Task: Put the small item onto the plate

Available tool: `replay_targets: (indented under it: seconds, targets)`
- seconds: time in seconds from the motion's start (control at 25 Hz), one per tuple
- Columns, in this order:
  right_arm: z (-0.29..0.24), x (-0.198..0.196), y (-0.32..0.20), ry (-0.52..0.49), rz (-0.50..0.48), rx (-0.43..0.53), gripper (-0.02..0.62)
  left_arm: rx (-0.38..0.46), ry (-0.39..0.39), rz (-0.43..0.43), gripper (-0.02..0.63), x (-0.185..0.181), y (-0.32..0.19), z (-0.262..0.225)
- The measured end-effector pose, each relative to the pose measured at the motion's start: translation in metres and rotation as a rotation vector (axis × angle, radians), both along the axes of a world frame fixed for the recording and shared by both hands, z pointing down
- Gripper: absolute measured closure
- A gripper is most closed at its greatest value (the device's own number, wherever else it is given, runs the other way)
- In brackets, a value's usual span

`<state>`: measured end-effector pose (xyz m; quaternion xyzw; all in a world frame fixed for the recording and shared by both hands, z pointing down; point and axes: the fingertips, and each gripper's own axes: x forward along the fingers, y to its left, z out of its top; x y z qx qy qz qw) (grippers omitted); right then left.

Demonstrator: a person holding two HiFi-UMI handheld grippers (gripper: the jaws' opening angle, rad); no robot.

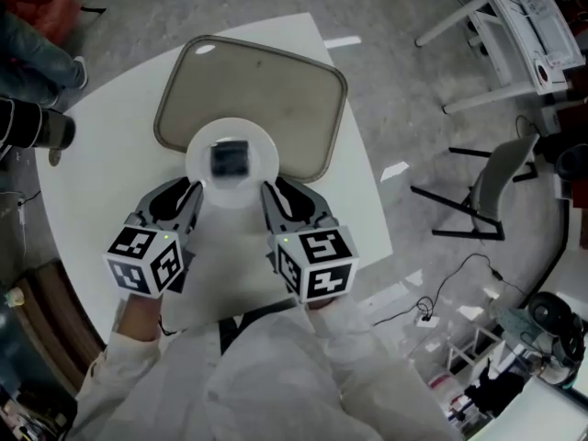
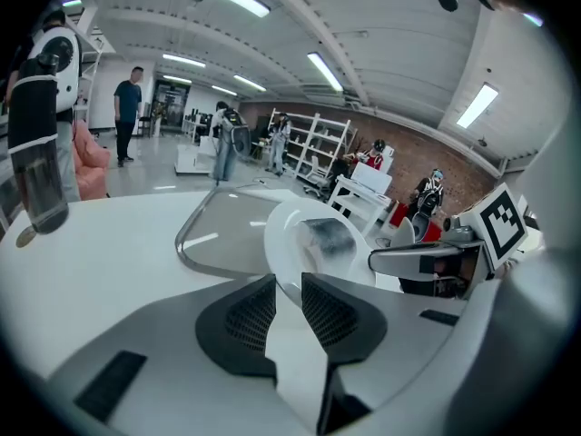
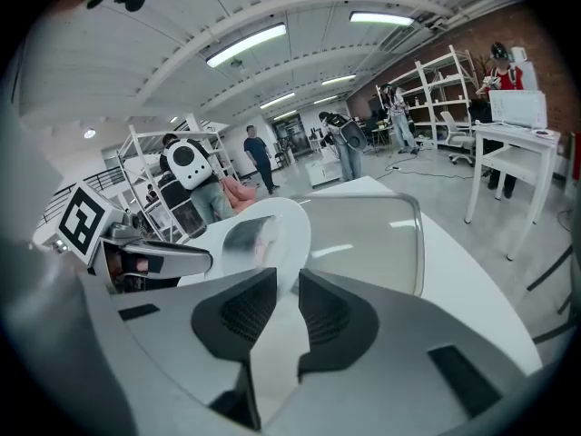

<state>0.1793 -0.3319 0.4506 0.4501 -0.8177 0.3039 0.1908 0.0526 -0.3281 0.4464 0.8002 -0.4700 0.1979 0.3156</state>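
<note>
A white plate (image 1: pixel 253 180) carries a small dark square item (image 1: pixel 228 158) and is blurred in the head view. It hangs over the near edge of a grey tray (image 1: pixel 266 81). My left gripper (image 1: pixel 195 191) is shut on the plate's left rim, and my right gripper (image 1: pixel 269 194) is shut on its right rim. In the left gripper view the plate (image 2: pixel 286 234) passes between the pads with the item (image 2: pixel 327 237) on it. The right gripper view shows the plate (image 3: pixel 289 230) in its jaws too, the item (image 3: pixel 245 239) showing as a blur.
The tray lies on a white round table (image 1: pixel 101 182). A clear container (image 2: pixel 41 184) stands at the table's left side. A chair (image 1: pixel 491 186), a white rack (image 1: pixel 514 35) and cables (image 1: pixel 432 306) are on the floor to the right. People stand far off.
</note>
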Motion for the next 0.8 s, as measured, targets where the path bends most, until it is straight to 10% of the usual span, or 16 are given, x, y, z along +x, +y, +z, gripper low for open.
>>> replay_targets:
  seconds: [0.8]
  targets:
    - [0.030, 0.004, -0.084, 0.007, -0.039, -0.063, 0.515, -0.026, -0.024, -0.030, 0.517, 0.004, -0.086, 0.026]
